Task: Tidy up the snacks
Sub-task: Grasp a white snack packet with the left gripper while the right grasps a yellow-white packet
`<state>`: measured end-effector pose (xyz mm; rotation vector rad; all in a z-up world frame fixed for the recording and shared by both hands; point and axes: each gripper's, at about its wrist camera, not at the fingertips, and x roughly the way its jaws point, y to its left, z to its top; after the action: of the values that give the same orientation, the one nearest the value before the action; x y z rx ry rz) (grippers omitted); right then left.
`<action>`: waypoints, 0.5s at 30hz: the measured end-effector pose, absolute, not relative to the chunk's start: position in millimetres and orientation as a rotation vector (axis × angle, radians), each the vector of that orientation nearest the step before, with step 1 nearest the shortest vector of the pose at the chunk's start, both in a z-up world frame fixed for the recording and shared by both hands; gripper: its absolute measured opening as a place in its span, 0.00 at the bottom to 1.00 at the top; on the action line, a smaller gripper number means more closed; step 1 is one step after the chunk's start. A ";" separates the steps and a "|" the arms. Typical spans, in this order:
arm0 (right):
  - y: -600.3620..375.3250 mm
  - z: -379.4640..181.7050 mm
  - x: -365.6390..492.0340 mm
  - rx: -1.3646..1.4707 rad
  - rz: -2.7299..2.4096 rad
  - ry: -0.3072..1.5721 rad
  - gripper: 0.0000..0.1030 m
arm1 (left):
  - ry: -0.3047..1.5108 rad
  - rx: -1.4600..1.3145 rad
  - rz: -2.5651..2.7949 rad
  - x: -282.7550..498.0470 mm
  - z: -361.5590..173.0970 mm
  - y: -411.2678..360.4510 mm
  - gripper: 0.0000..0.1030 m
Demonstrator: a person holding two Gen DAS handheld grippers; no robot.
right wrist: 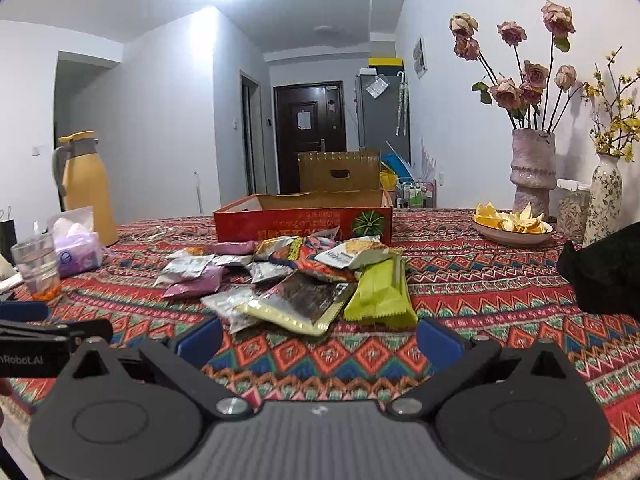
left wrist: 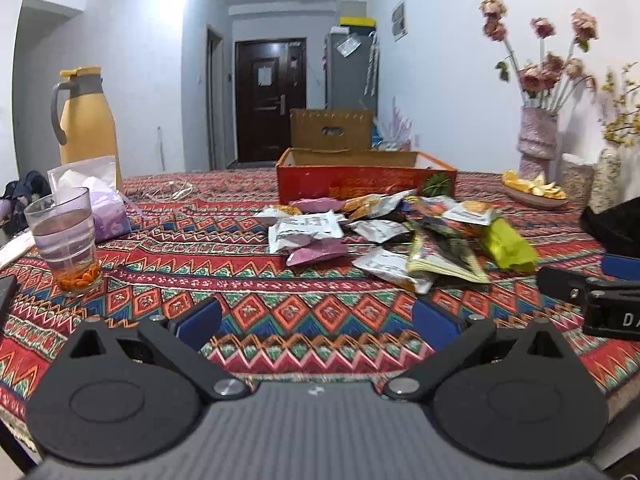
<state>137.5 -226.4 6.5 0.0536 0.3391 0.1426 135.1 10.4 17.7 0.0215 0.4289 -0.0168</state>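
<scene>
A pile of snack packets (left wrist: 384, 232) lies on the patterned tablecloth in front of an open red cardboard box (left wrist: 364, 178). The pile holds a green packet (left wrist: 508, 246), pink packets and white packets. The same pile (right wrist: 296, 276) and red box (right wrist: 300, 218) show in the right wrist view, with the green packet (right wrist: 380, 296) nearest. My left gripper (left wrist: 316, 320) is open and empty, short of the pile. My right gripper (right wrist: 318, 340) is open and empty, just short of the green packet. The right gripper's finger (left wrist: 588, 286) shows at the right edge of the left wrist view.
A glass of water (left wrist: 66, 240), a tissue pack (left wrist: 100, 200) and a yellow jug (left wrist: 86, 120) stand at the left. A bowl of orange peel (right wrist: 512, 222), vases with flowers (right wrist: 532, 172) and a dark object (right wrist: 608, 272) stand at the right.
</scene>
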 end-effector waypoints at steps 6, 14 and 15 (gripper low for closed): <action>-225.3 14.8 180.2 0.063 0.150 0.368 1.00 | 0.459 0.013 0.022 181.7 27.2 20.1 1.00; -228.8 26.1 243.6 0.080 0.120 0.425 1.00 | 0.500 -0.055 0.035 256.0 29.2 37.1 1.00; -231.8 27.5 252.2 0.105 0.118 0.436 1.00 | 0.501 -0.047 0.030 262.8 28.4 35.8 1.00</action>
<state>252.2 -231.8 27.5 0.1048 0.4361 0.1176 262.8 35.8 28.4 -0.0474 0.5007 0.0297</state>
